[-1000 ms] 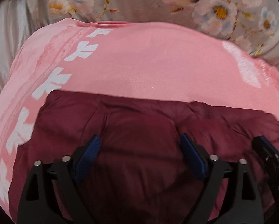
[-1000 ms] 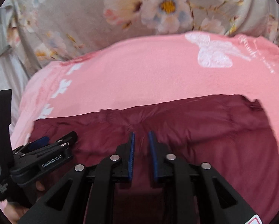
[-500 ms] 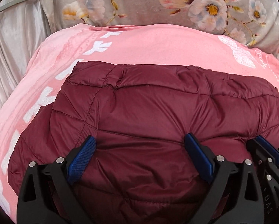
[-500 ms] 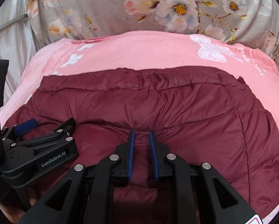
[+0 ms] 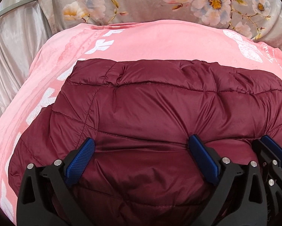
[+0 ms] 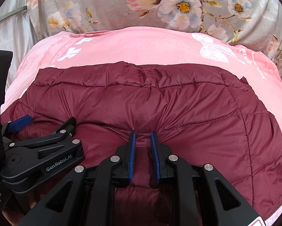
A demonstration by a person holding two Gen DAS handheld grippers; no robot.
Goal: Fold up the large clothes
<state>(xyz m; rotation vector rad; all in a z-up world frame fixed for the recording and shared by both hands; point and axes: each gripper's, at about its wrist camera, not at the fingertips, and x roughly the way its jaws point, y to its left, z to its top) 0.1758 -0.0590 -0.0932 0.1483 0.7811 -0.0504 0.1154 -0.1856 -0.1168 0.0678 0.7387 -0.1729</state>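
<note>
A dark red quilted jacket (image 5: 159, 116) is laid, folded over, on a pink blanket (image 5: 150, 41) (white prints along its edge) in front of a grey flowered cloth (image 6: 122, 9). The left gripper (image 5: 141, 156) is spread wide, its jaws having just been opening, with the jacket bulging between unpressed pads. The right gripper (image 6: 142, 150) is clenched on a pinch of jacket fabric.

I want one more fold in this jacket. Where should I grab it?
Grip the jacket at its near folded edge, coming from the near side. That puffy edge bunches into a ridge, as the right gripper pinches now. The far edge lies flat on the blanket.
</note>
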